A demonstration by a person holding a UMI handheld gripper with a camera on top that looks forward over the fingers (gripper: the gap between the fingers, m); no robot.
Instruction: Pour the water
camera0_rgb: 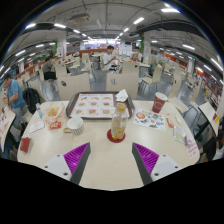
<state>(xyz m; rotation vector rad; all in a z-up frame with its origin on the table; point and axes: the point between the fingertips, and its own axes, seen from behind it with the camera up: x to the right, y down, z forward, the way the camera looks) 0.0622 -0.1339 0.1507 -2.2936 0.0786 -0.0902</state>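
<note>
Evidently, step in hand: the approach. The gripper (111,158) hangs over the near part of the table (110,170), and nothing is grasped or tipped yet.
Task's thing: a clear bottle (119,116) with a pale cap stands upright on a small red coaster (117,136), just ahead of the fingers and roughly on the line between them.
Likely receiver: a red cup (159,101) stands beyond and to the right of the bottle, apart from it; whether it is the intended vessel is a judgement only.
Fingers: spread wide, the two purple pads (76,155) well apart, touching nothing and holding nothing.
Next move calls for: going straight forward until the bottle's body sits between the pads, then closing squarely on it so it does not topple off the coaster.
Surroundings: a tray (94,105) of round pink pieces lies left of the bottle; a white bowl (74,124) sits nearer, to the left.
</note>
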